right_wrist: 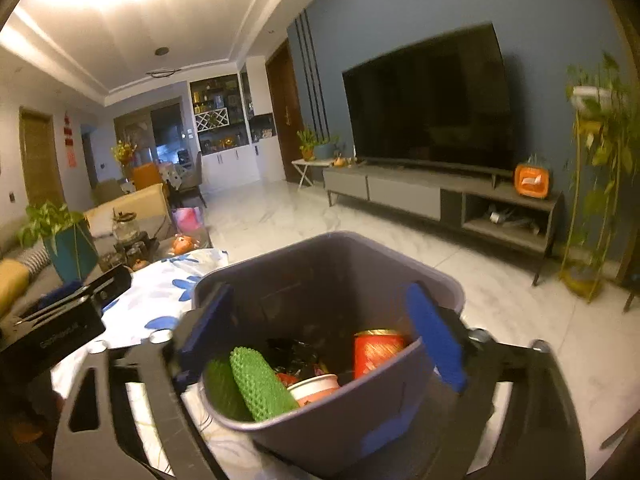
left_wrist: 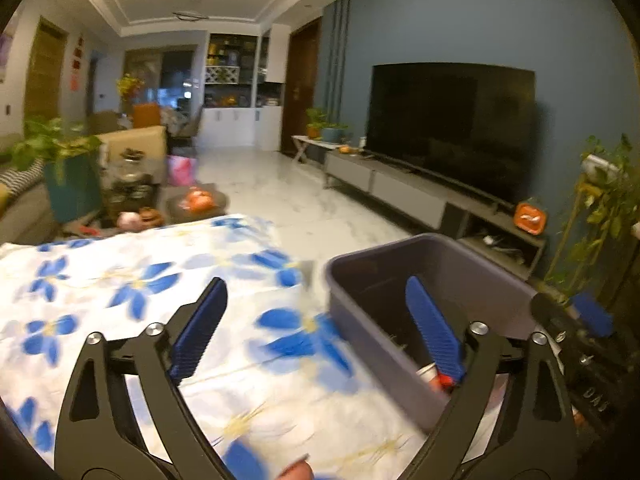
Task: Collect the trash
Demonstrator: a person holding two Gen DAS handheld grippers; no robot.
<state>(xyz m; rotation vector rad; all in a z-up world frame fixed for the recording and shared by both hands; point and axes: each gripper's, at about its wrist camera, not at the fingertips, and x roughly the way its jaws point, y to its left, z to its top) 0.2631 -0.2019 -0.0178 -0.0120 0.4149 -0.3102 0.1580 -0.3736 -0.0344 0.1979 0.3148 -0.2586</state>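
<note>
A grey plastic bin (right_wrist: pixel 328 432) stands on the table with a white cloth with blue flowers (left_wrist: pixel 120 280). In the right wrist view it holds a green foam sleeve (right_wrist: pixel 260 384), a red can (right_wrist: pixel 376 350), a white cup (right_wrist: pixel 316 388) and dark wrappers. My right gripper (right_wrist: pixel 320 332) is open, its blue pads on either side of the bin's near rim, holding nothing. My left gripper (left_wrist: pixel 316 328) is open and empty above the cloth, with its right pad over the bin (left_wrist: pixel 384 312). The right gripper also shows at the right edge of the left wrist view (left_wrist: pixel 576 320).
A TV (right_wrist: pixel 432 100) hangs over a low grey cabinet (right_wrist: pixel 440 200) along the blue wall. A tall plant stand (right_wrist: pixel 596 184) is at the right. A teal plant pot (right_wrist: pixel 72 252), a glass jar and a sofa lie left beyond the table. White marble floor lies between.
</note>
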